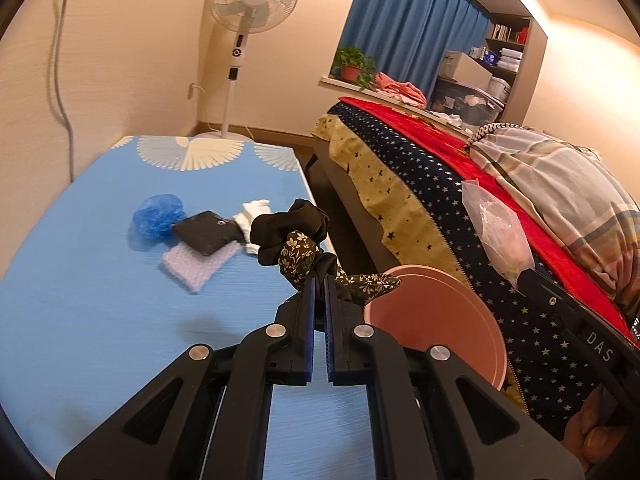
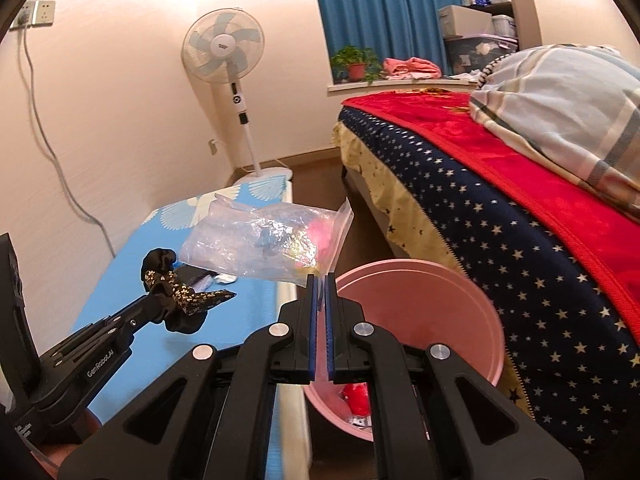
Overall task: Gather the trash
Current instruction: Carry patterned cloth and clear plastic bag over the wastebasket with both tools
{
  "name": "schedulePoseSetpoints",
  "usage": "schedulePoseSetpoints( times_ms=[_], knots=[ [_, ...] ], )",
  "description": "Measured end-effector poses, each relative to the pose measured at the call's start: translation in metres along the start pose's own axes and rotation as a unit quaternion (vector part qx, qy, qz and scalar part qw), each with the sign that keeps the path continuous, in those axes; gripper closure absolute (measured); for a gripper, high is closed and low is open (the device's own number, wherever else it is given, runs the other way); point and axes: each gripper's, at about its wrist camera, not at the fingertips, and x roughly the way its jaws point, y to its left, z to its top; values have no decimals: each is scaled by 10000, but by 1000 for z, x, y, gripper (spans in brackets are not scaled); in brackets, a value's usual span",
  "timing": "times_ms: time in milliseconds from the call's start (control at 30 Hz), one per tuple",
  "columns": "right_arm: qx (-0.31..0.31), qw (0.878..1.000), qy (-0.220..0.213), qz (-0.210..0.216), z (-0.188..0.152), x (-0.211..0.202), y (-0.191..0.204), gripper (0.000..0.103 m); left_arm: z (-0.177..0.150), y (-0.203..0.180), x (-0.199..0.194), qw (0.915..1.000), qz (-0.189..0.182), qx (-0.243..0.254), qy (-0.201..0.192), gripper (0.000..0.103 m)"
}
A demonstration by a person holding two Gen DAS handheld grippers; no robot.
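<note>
A black scrunchie sticks out past the tips of the left gripper, whose fingers pinch it above the blue worktop. The right gripper clamps a clear plastic bag beside the pink bin.

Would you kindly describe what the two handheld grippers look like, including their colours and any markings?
Both match: the left gripper and right gripper have matte black angular linkage arms with round silver pivot pins and two flat parallel fingers lined with blue pads. White lettering runs along each body, "GenRobot.AI" on the left one and "DAS" on the right. No cables or sleeves are visible.
</note>
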Motion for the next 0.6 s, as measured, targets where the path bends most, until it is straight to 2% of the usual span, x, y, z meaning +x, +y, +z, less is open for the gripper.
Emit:
schedulePoseSetpoints(
  times_ms=[267,600],
  knots=[
    [180,9989,-111,-421,1,-2,-16,99,-3,-18,12,9998,-142,99,65,99],
    [317,9970,-117,-690,0,2,-31,99,-6,-40,30,9988,-272,378,122,99]
  ],
)
